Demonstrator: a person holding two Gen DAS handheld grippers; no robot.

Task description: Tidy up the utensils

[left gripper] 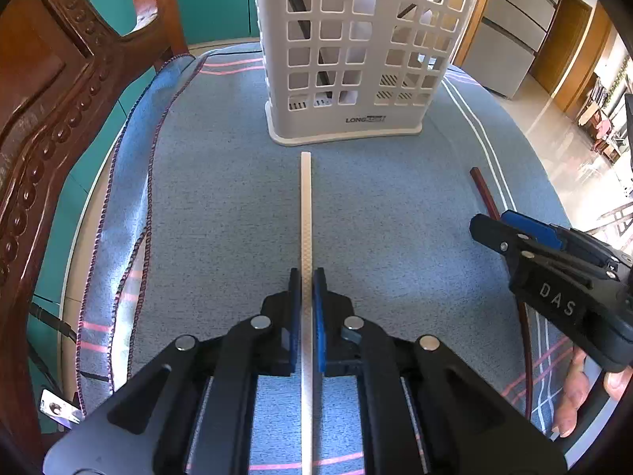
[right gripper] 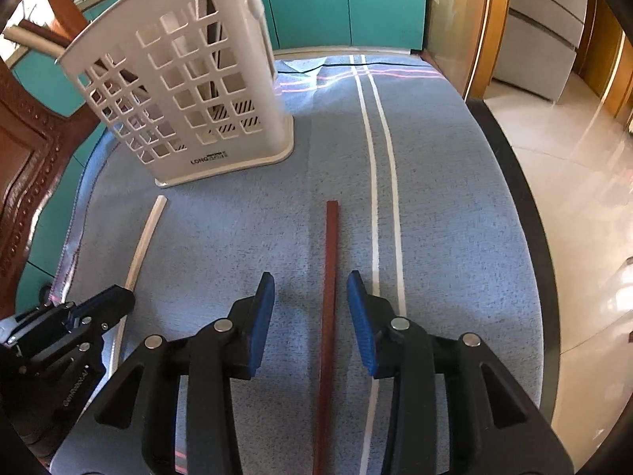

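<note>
Lying before the utensil basket (left gripper: 356, 51), the stiff, light white chopstick (left gripper: 306, 213) is clamped mid-length by the left hand-held gripper (left gripper: 306, 277), while the brown chopstick (right gripper: 330, 277) is straddled, ungripped, by the half-open right hand-held gripper (right gripper: 310, 281)

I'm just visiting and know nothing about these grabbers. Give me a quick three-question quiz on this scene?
1. True or false: the left gripper is shut on the white chopstick.
2. The dark red chopstick lies: A) inside the basket, B) between the right gripper's open jaws, C) on the floor.
3. What stands upright on the blue cloth beyond both chopsticks?

Key: 1 true; 2 B; 3 the white utensil basket.
</note>
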